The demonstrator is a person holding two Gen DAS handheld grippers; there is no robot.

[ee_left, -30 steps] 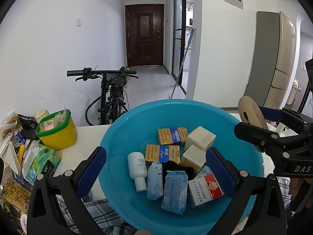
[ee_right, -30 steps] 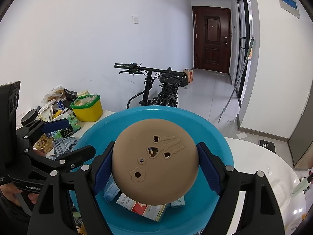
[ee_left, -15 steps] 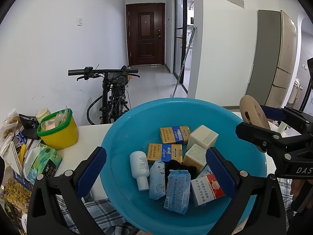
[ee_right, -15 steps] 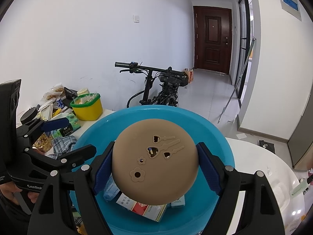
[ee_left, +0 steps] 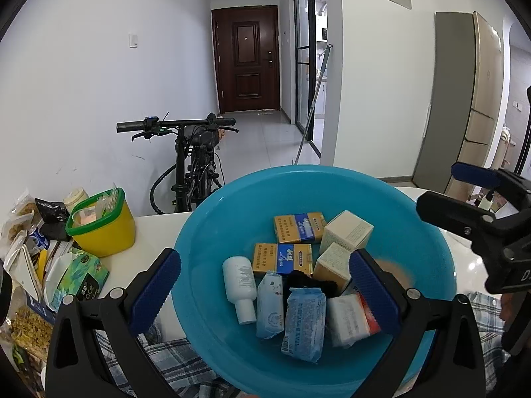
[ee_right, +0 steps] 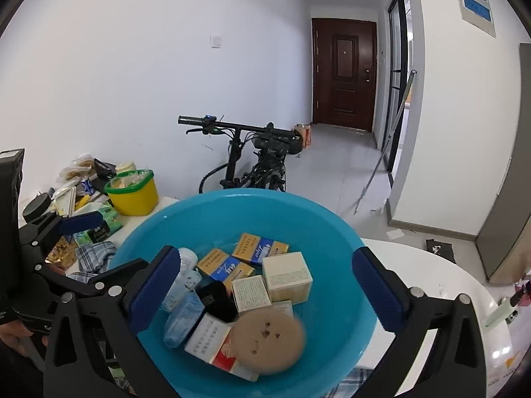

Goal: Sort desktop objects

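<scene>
A blue plastic basin (ee_left: 415, 219) (ee_right: 212, 212) stands on the white table and holds boxes, tissue packs, a small white bottle (ee_left: 240, 282) and a black pouch (ee_right: 217, 300). A tan round disc (ee_right: 267, 341) with small cut-outs lies blurred in the basin on a red and white box (ee_right: 212, 341); it shows as a blur in the left wrist view (ee_left: 396, 273). My right gripper (ee_right: 265, 285) is open and empty above the basin. My left gripper (ee_left: 264, 285) is open and empty over the basin's near side.
A yellow tub with a green rim (ee_left: 101, 222) (ee_right: 132, 190) stands left of the basin, with snack packs and a green tissue pack (ee_left: 83, 278) beside it. A plaid cloth (ee_left: 166, 361) lies under the basin's near edge. A bicycle (ee_left: 195, 165) stands behind the table.
My right gripper has opened and let go of the tan disc, which has dropped into the basin. The left gripper has stayed open in place.
</scene>
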